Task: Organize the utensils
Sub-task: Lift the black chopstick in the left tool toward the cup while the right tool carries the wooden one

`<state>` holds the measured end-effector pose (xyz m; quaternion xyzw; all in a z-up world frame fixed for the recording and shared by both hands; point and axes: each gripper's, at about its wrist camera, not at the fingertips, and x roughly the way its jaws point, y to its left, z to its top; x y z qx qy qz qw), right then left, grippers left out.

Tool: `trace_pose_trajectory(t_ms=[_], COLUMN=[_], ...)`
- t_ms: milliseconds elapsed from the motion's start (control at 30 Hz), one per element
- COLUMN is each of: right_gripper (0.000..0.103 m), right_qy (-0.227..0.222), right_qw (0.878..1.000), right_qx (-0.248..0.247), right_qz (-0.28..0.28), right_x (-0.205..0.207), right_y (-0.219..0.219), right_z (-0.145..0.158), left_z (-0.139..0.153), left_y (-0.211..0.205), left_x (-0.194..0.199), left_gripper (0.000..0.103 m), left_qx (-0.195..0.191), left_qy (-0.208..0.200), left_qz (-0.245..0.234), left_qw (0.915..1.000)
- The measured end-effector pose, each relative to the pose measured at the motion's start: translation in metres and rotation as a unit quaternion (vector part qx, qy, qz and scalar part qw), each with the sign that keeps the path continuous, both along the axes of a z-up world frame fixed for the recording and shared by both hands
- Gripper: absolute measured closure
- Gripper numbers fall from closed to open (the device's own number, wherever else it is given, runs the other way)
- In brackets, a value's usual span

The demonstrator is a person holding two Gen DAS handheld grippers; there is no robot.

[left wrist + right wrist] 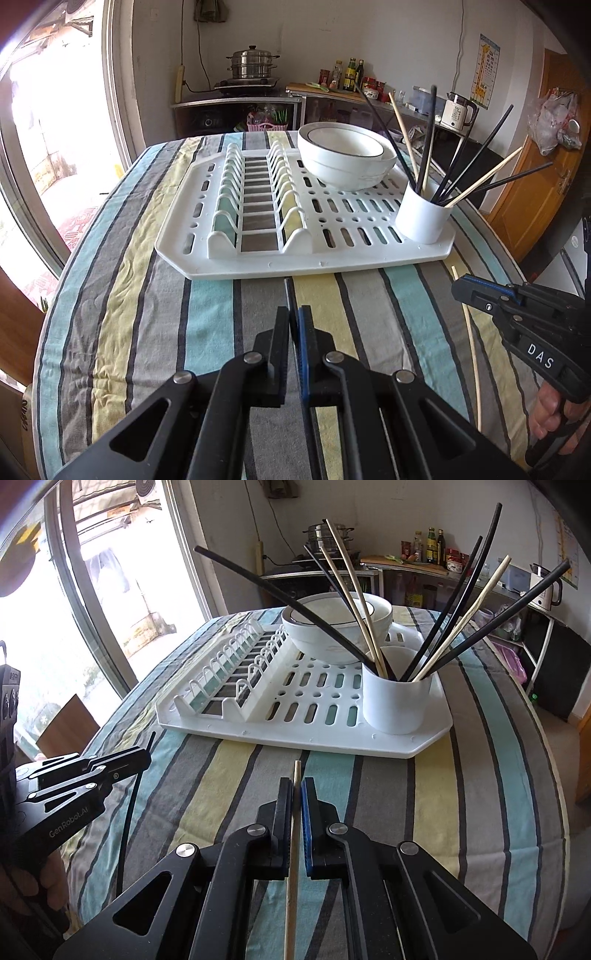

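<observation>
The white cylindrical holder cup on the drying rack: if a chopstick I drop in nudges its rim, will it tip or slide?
The white cylindrical holder cup looks fairly stable: it is wide and sits flat on the white slotted plastic drying rack. Still, the black and wooden chopsticks fan far outward, so a knock could lever it. Smooth plastic probably slides easily.

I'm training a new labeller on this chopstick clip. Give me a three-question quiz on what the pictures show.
1. True or false: the right gripper is shut on a wooden chopstick.
2. What does the left gripper hold? A) a spoon B) a black chopstick C) nothing
3. Fill in: the white cup of chopsticks stands on a corner of the ____.

Key
1. True
2. B
3. drying rack
</observation>
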<state>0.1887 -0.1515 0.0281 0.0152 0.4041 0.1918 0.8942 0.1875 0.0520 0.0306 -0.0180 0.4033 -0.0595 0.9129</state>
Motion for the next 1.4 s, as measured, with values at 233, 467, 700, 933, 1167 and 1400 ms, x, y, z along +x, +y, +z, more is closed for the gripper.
trace_pose_trajectory(t_ms=[233, 467, 700, 933, 1167, 1400], right_gripper=[0.098, 0.098, 0.098, 0.098, 0.098, 0.098], right_qy=[-0.036, -0.066, -0.089, -0.105, -0.116, -0.12], right_qw=[0.999, 0.997, 0.995, 0.992, 0.991, 0.991], right_qx=[0.023, 0.042, 0.055, 0.063, 0.064, 0.06], right_qz=[0.002, 0.002, -0.001, -0.008, -0.013, -0.016], right_x=[-0.018, -0.038, -0.054, -0.059, -0.06, -0.059], right_y=[-0.016, -0.03, -0.044, -0.057, -0.065, -0.071], right_z=[0.028, 0.049, 0.061, 0.07, 0.076, 0.078], left_z=[0.039, 0.068, 0.087, 0.094, 0.099, 0.097], left_y=[0.0, -0.007, -0.016, -0.018, -0.02, -0.028], left_x=[-0.021, -0.043, -0.058, -0.067, -0.071, -0.069], left_gripper=[0.098, 0.098, 0.098, 0.098, 0.098, 0.098], left_qx=[-0.017, -0.025, -0.031, -0.041, -0.055, -0.067], left_qy=[-0.046, -0.083, -0.111, -0.128, -0.142, -0.155], left_qz=[-0.014, -0.028, -0.043, -0.052, -0.063, -0.081], left_qw=[0.9987, 0.9958, 0.9924, 0.9896, 0.9863, 0.9823])
